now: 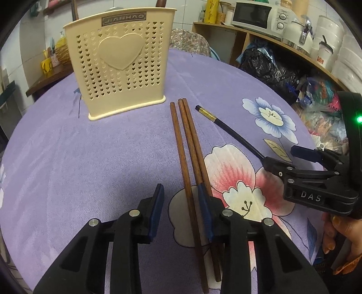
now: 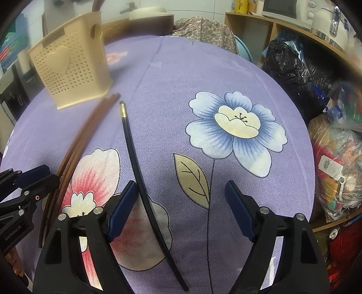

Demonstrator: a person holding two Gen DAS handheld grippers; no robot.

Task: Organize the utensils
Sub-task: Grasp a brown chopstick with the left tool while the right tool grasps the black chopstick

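Observation:
Three brown wooden chopsticks (image 1: 181, 135) lie side by side on the purple flowered cloth (image 1: 90, 158), pointing at a cream perforated holder (image 1: 120, 67) with a heart on its front. My left gripper (image 1: 181, 187) is low over their near ends, open. One stick lies between the blue pads and the others run under the right finger (image 1: 204, 201). A black chopstick with a gold band (image 2: 133, 153) lies to the right. My right gripper (image 2: 181, 184) is wide open astride it, the stick close to its left pad (image 2: 123, 208). The holder (image 2: 70, 67) stands far left there.
A wooden shelf (image 1: 260, 34) with a microwave (image 1: 255, 15) and pots runs along the right. Black and coloured plastic bags (image 2: 294, 65) crowd the table's right edge. A patterned chair back (image 1: 190, 41) stands behind the far edge. A hand (image 1: 339, 230) holds the right gripper.

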